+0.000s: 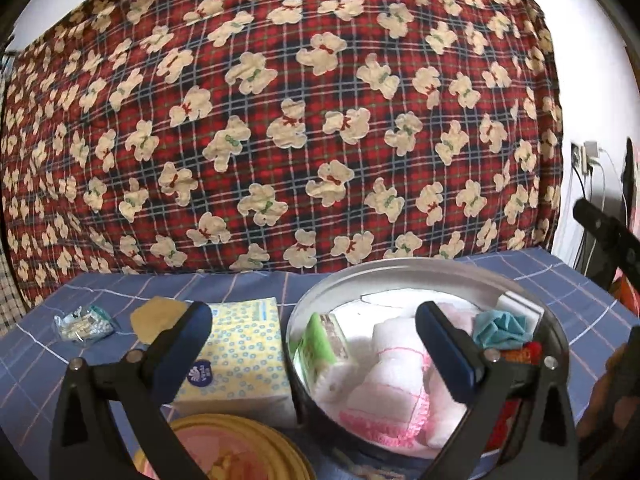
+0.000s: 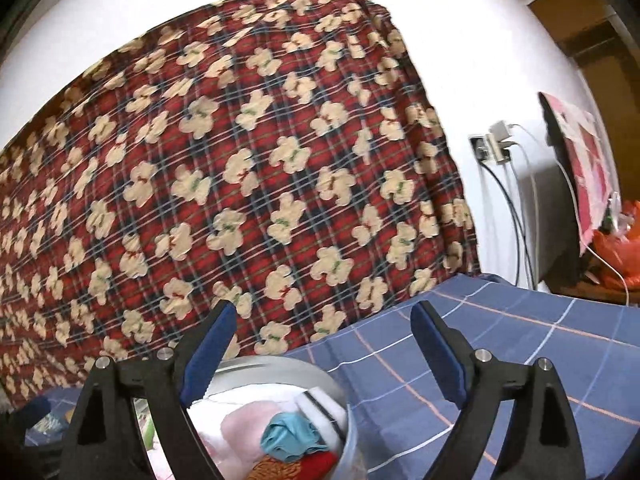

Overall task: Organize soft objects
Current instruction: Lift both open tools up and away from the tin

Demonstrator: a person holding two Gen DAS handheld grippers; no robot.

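Left of the round metal basin (image 1: 400, 276), a yellow dotted tissue pack (image 1: 240, 356) waits on the blue checked table (image 1: 120, 292). Basin collects soft cloths, including a pink-edged white towel (image 1: 384, 396). Left tool (image 1: 314, 344) and right tool (image 2: 320, 344): jaws apart, empty, presumably released

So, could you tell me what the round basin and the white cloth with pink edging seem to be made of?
The round basin looks like polished metal: its inner wall mirrors the contents. The white cloth with pink edging looks like soft towelling, fluffy and matte.
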